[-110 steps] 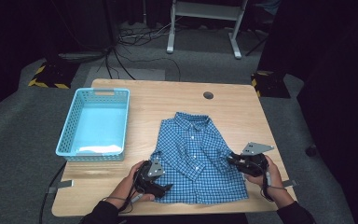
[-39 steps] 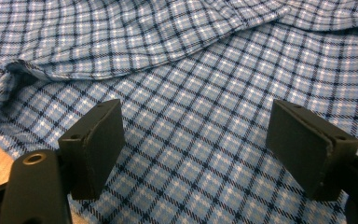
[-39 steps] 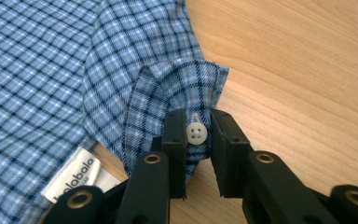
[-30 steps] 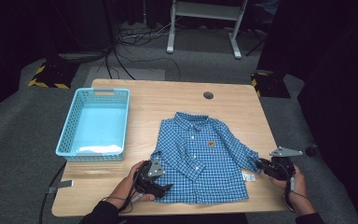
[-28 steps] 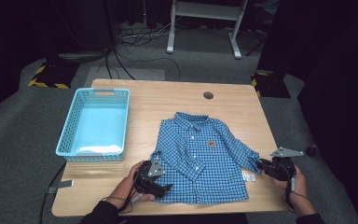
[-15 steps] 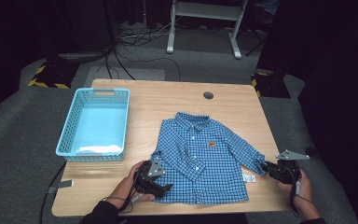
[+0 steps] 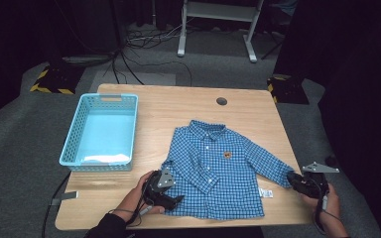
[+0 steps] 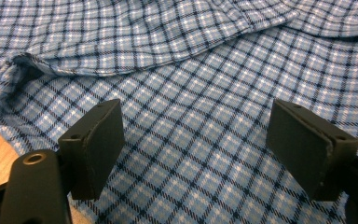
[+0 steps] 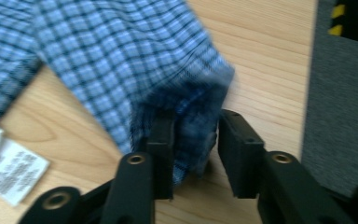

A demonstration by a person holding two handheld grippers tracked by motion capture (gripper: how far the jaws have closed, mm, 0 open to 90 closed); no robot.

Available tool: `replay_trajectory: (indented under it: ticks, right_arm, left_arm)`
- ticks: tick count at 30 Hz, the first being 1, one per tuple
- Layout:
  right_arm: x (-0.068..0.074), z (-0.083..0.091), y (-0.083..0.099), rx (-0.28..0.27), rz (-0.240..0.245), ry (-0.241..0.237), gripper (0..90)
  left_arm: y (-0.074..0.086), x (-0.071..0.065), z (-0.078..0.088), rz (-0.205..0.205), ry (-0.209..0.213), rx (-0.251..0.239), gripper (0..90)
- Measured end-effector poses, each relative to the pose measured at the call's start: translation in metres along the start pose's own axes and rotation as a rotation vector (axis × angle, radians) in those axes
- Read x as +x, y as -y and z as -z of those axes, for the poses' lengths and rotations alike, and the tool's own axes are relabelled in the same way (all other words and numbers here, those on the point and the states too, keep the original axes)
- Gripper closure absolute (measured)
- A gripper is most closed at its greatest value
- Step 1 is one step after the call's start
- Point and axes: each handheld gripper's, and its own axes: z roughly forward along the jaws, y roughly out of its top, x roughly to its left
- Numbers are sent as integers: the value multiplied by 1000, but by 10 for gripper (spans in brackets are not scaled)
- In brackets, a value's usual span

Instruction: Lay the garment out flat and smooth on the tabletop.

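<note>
High view: shirt (image 7: 218, 171) lies face up on the counter (image 7: 178, 106), right sleeve spread, left apparently still tucked. Right gripper (image 9: 193, 135) fingers pinch the cuff (image 9: 196, 116); left gripper (image 8: 193, 140) fingers gape over cloth.

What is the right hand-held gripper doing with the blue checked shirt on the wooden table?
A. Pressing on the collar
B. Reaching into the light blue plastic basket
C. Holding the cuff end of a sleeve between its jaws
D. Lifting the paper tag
C: the right hand-held gripper has the sleeve cuff of the blue checked shirt bunched between its jaws near the table's right edge.
</note>
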Motion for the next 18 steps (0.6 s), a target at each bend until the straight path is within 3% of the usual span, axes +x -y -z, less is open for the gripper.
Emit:
replay_trajectory:
  ticks: [9,14,18]
  right_arm:
    - [-6,10,-2,-32,-14,59,520]
    - [-6,15,-5,-46,-19,51,450]
    - [-3,18,-10,-62,-11,43,374]
  left_arm:
    - [-7,-4,2,-5,-30,59,199]
    - [-16,-8,6,-16,-45,43,205]
    - [-30,-14,7,-54,-50,32,210]
